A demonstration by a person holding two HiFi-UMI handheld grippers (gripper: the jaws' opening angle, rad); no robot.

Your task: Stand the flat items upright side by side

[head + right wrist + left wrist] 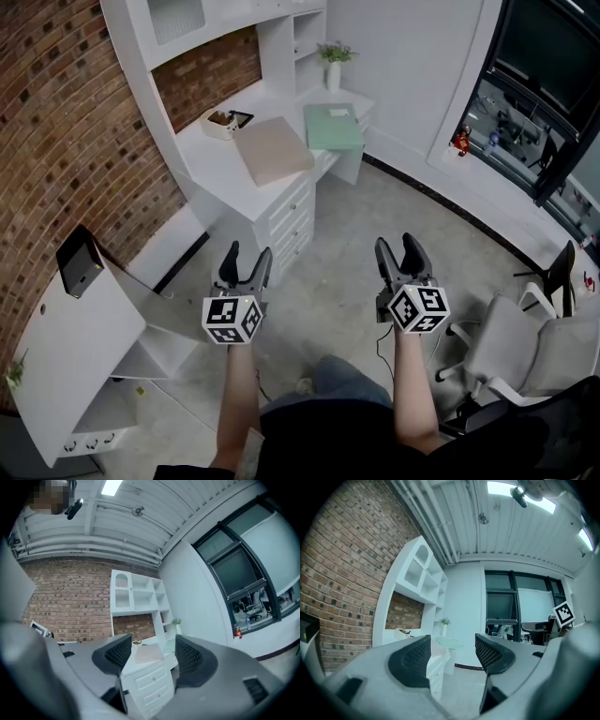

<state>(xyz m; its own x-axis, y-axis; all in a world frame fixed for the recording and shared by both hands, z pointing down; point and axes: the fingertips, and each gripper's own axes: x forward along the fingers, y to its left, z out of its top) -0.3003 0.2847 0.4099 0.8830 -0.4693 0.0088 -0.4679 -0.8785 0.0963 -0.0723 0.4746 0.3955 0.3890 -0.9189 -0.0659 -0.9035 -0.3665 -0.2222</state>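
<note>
Two flat items lie on the white corner desk (220, 159): a tan folder (273, 149) and a pale green one (333, 127) to its right. The right gripper view shows the tan folder (149, 653) between its jaws, far off. My left gripper (246, 263) and right gripper (402, 254) hover over the floor, well short of the desk, both pointing toward it. Both are open with nothing between their fingers. In the left gripper view the green folder (449, 641) lies flat far ahead.
A small tray with dark items (225, 122) and a potted plant (334, 58) stand on the desk. A drawer unit (292, 220) sits under it. A white side table (80, 347) with a dark device (78, 262) is at the left, a white office chair (525, 347) at the right.
</note>
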